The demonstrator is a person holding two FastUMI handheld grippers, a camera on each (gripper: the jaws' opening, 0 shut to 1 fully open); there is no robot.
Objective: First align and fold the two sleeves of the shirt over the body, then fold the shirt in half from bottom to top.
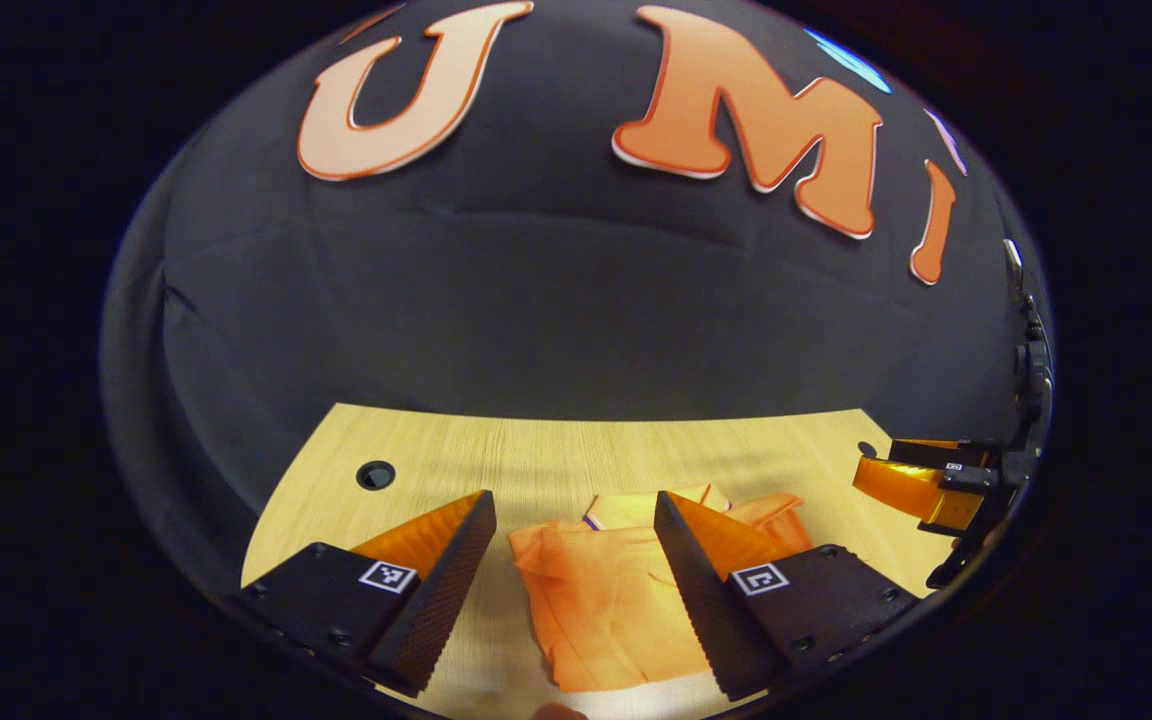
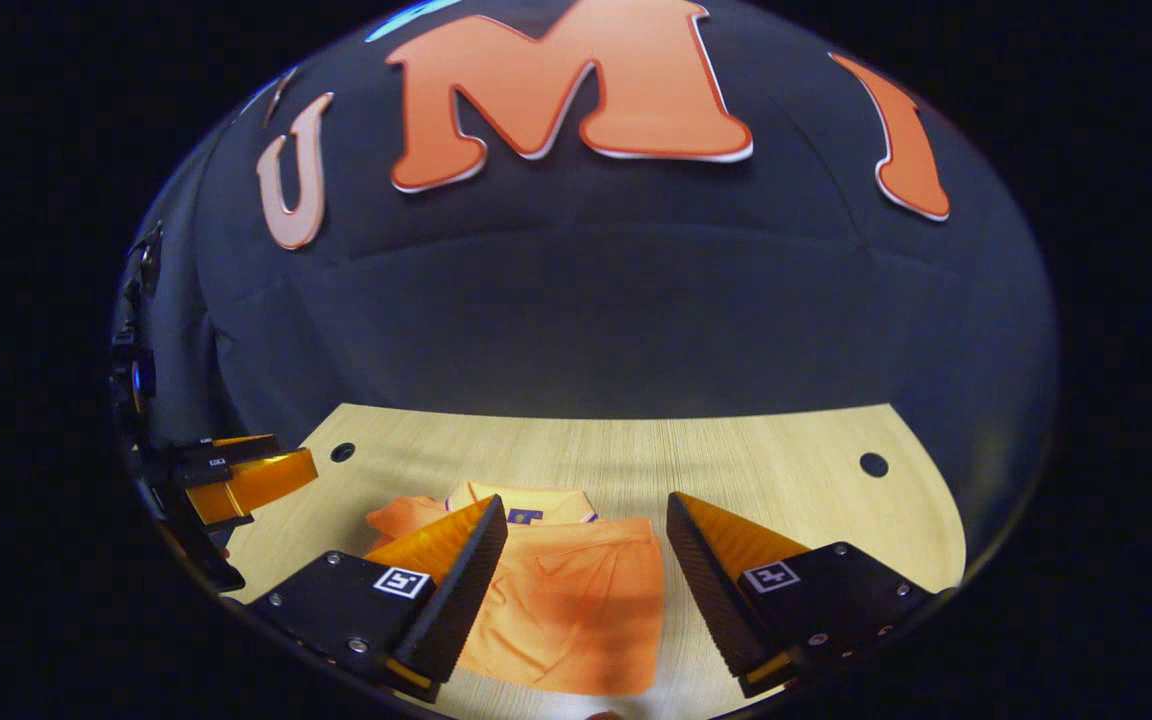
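The orange shirt (image 2: 561, 600) lies on the wooden table (image 2: 766, 450), sleeves already folded in over the body. Left gripper (image 1: 574, 530) and right gripper (image 2: 586, 535) both hover above it, fingers spread wide, holding nothing.

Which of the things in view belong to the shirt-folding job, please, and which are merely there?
Belong to the job:
- orange shirt, lying on the table
- left hand-held gripper, open above the shirt
- right hand-held gripper, open above the shirt

Merely there:
- wooden table
- round holes in the tabletop
- black cloth wall
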